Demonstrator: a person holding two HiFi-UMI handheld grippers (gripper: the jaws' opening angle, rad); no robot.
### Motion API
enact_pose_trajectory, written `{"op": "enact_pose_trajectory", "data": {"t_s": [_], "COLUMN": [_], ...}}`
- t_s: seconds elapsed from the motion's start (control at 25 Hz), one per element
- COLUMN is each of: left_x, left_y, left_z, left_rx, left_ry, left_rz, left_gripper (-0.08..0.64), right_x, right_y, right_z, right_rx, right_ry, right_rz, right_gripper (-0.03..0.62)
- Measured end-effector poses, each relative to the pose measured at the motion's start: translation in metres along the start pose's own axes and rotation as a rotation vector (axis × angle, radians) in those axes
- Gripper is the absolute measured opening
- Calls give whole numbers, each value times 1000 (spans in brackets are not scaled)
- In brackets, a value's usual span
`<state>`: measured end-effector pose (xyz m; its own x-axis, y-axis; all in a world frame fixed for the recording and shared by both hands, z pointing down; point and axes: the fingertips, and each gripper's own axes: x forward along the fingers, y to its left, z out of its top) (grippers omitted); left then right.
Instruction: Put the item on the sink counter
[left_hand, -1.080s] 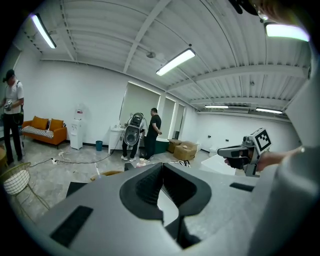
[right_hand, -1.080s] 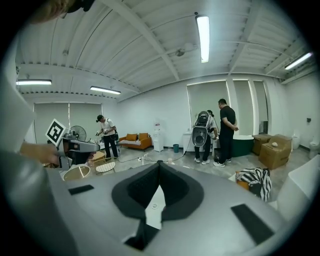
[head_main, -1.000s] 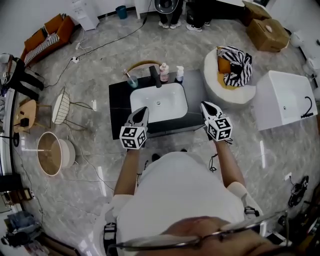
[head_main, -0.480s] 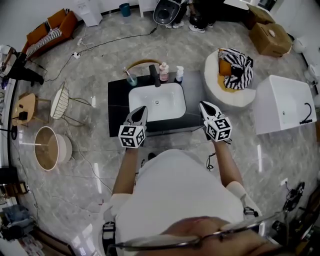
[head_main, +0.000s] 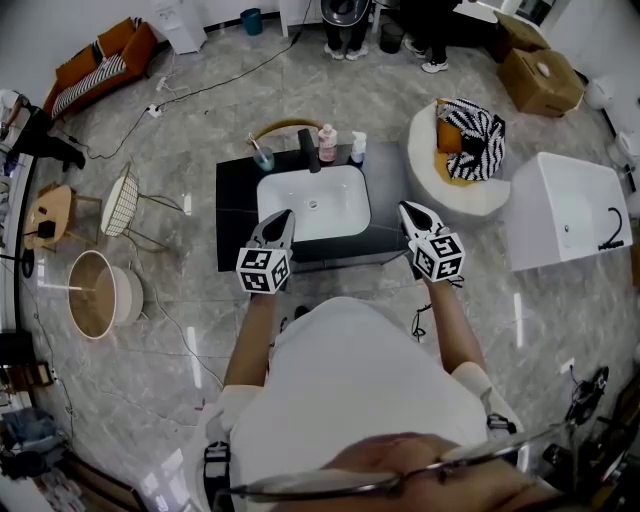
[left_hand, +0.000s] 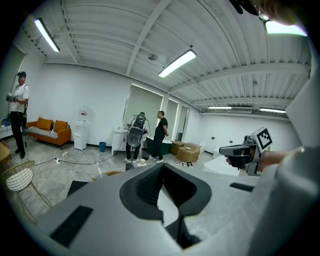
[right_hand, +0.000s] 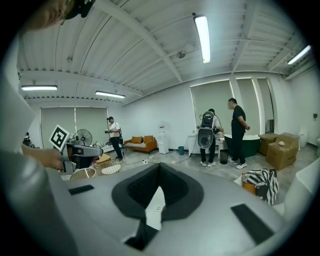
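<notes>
A black sink counter (head_main: 236, 205) with a white basin (head_main: 313, 203) stands in front of me in the head view. Along its back edge are a cup with a toothbrush (head_main: 263, 158), a dark faucet (head_main: 310, 151), a pink bottle (head_main: 327, 144) and a white bottle (head_main: 358, 148). My left gripper (head_main: 282, 219) hovers shut over the counter's front left, with nothing in it. At the counter's front right corner my right gripper (head_main: 410, 211) is also shut and empty. Each gripper view shows its own jaws meeting at the tips (left_hand: 161, 166) (right_hand: 159, 166), with the basin below.
A round white pouf carries a striped bag (head_main: 470, 130) to the right of the counter, and a white bathtub (head_main: 565, 205) lies beyond it. On the left are a wire chair (head_main: 124, 211) and a round basket (head_main: 95, 300). People stand at the far end (head_main: 345, 20). Cables cross the floor.
Both grippers have stayed almost still over the counter's front edge. The head view has shifted slightly, and the people at the far end have moved.
</notes>
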<state>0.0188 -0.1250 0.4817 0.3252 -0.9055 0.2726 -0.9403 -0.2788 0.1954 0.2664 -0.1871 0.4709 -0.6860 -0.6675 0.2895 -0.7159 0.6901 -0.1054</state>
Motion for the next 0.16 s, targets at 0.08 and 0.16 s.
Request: {"op": "enact_pose_trajectory", "data": {"t_s": [0.08, 0.16], "left_x": [-2, -5], "left_y": [-1, -2], "left_z": [0, 0], "left_rx": [1, 1], "left_ry": [-2, -4], "left_rz": [0, 0], "left_gripper": [5, 5], "right_x": [-2, -4], "right_y": [1, 1], "right_z": [0, 1], "right_rx": [0, 0], "right_ry": [-3, -6], "right_rz": [-2, -5], "right_gripper": [6, 6]}}
